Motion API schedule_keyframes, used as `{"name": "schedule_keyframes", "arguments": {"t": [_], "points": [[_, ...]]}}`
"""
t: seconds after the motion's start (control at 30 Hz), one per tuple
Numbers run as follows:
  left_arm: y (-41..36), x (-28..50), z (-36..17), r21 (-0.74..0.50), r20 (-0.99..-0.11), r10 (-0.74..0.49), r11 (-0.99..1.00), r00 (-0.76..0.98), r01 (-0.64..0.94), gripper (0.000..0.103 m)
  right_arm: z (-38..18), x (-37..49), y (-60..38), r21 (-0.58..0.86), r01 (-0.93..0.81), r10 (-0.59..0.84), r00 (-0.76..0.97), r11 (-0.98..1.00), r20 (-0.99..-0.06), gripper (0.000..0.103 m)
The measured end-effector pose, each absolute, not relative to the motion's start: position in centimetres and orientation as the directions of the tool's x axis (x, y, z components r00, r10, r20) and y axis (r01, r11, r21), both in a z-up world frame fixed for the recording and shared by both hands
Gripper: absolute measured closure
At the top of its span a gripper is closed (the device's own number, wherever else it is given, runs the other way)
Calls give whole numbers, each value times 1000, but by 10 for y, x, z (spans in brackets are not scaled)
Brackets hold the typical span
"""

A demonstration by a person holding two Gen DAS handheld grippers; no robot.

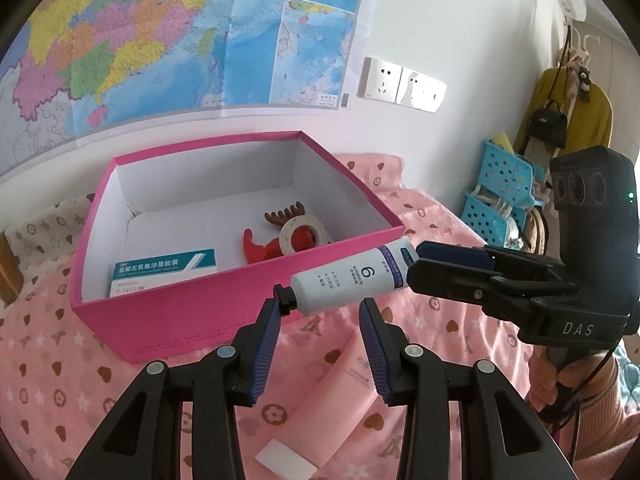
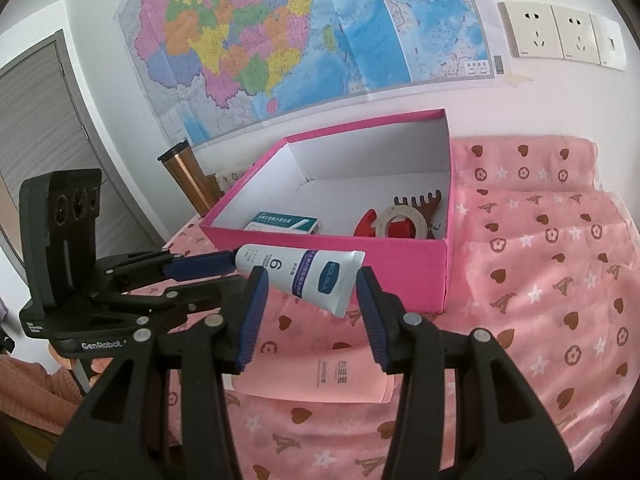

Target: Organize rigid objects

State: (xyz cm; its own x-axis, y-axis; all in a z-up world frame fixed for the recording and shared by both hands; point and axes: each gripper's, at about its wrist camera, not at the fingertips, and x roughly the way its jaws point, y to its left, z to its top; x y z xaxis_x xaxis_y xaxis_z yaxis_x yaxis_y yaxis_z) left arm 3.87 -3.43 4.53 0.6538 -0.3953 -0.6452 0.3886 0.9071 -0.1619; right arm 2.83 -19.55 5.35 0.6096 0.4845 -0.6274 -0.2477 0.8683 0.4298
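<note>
A white tube marked "6" (image 1: 352, 280) hangs in the air just in front of the pink box (image 1: 180, 312). In the left wrist view the right gripper (image 1: 416, 262) holds the tube's flat end between its blue pads. My left gripper (image 1: 318, 320) touches the tube's black cap (image 1: 286, 298) with its left pad and is spread wide. In the right wrist view the tube (image 2: 300, 276) lies between the spread fingers of the right gripper (image 2: 310, 286), and the left gripper (image 2: 224, 266) is at its cap end. The box (image 2: 328, 248) holds a medicine carton (image 1: 164, 270), a tape roll (image 1: 300, 232) and red and brown pieces.
A pink tube (image 1: 320, 404) lies on the pink patterned bedspread below the grippers; it also shows in the right wrist view (image 2: 320, 376). A copper tumbler (image 2: 192, 180) stands left of the box. Blue baskets (image 1: 500, 192) stand at the right. A map covers the wall.
</note>
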Motion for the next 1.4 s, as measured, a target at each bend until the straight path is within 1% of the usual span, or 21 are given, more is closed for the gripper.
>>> {"name": "schedule_keyframes", "arguments": {"t": [1.4], "points": [[-36,68,52,-143,-642,-373,916,669,374,63,60,56,-197,414,-252,473,626,875,-620,54]]}}
